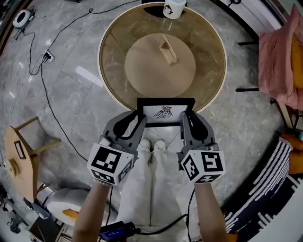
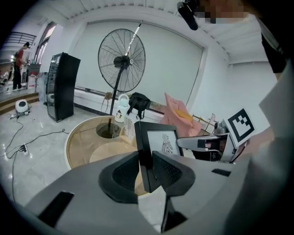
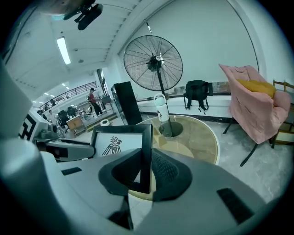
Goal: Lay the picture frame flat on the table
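L claw pinches the left edge of the picture frame and R claw pinches its right edge, w/ pads pressed on the black border. Frame stands upright btwn them, printed face toward the person, over the near rim of the round glass desk. Not flat yet; can't tell if its bottom edge touches the glass.

Clamped over the near edge of the round glass table: black picture frame, left gripper on its left side, right gripper on its right. White jug at the far edge, wooden block near the centre.
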